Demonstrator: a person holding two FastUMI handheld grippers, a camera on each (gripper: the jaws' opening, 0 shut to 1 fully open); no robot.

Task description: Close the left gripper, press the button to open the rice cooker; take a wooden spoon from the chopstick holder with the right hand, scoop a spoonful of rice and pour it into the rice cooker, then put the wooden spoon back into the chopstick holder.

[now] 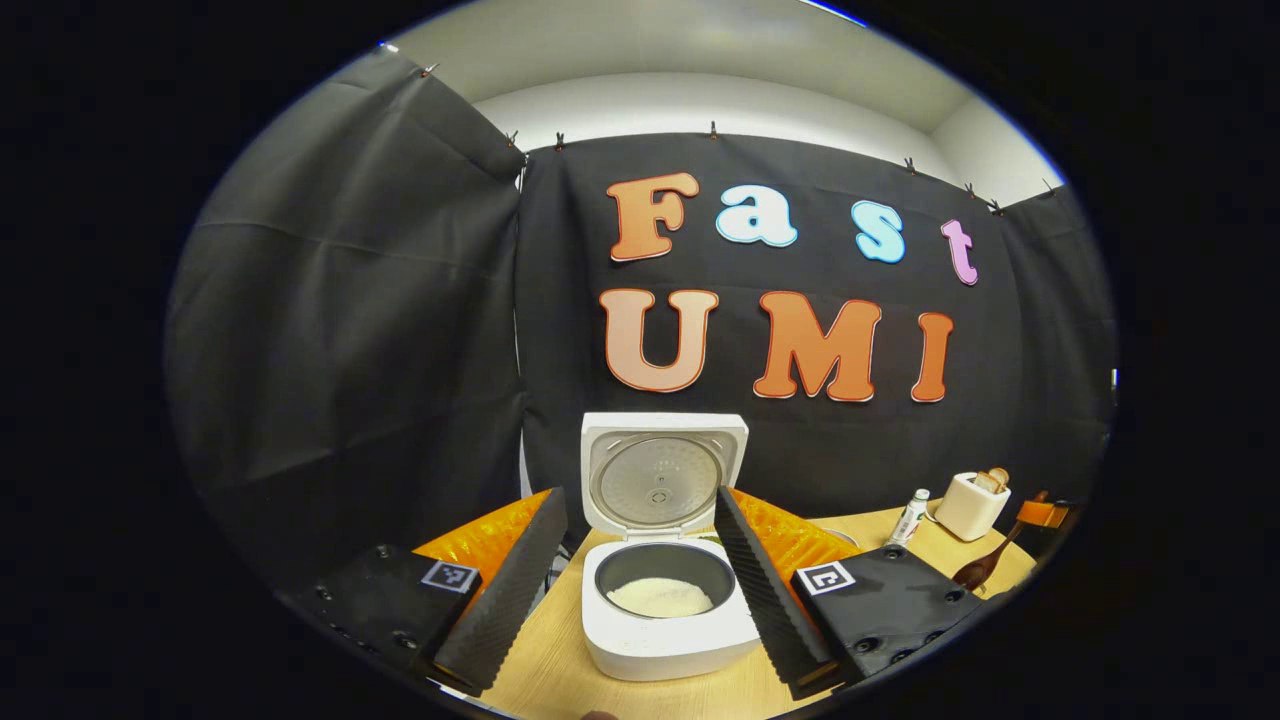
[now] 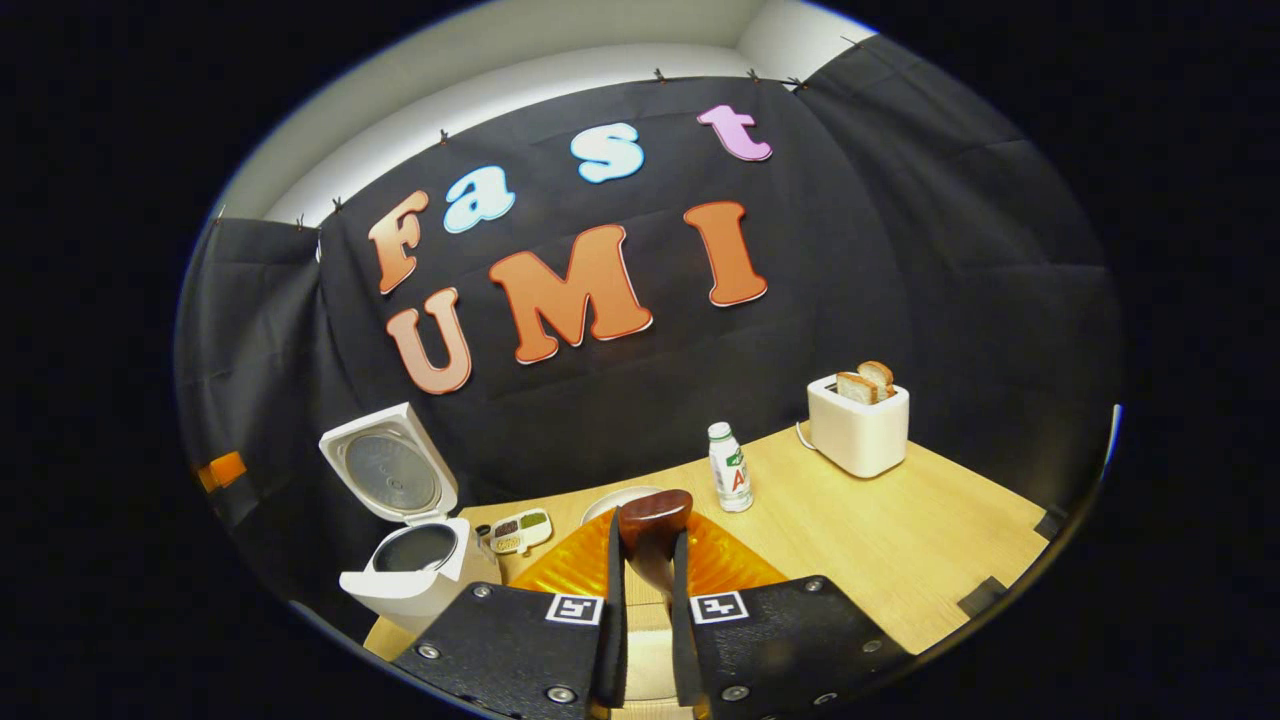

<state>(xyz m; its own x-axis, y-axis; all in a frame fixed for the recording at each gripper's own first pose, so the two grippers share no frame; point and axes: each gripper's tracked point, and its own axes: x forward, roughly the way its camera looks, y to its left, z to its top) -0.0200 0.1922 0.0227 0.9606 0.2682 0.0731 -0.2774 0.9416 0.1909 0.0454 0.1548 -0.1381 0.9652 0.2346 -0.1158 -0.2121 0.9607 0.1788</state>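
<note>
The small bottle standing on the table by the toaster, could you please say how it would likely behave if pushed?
The bottle stands upright, tall over a narrow base, so a push near its cap would probably tip it. Its round body would likely roll across the smooth wooden table. It looks like light plastic, so it probably slides easily.

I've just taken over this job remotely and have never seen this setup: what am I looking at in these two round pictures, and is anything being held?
No robot arm here: a person holds a two-finger gripper in each hand, and each carries a camera looking along its fingers. In the left gripper view, the left gripper is open, its fingers either side of the rice cooker, whose lid stands up, with rice in the pot. In the right gripper view, the right gripper is shut on the wooden spoon. On the wooden table also stand a toaster with bread and a small bottle. An orange tray lies under the spoon.
</note>
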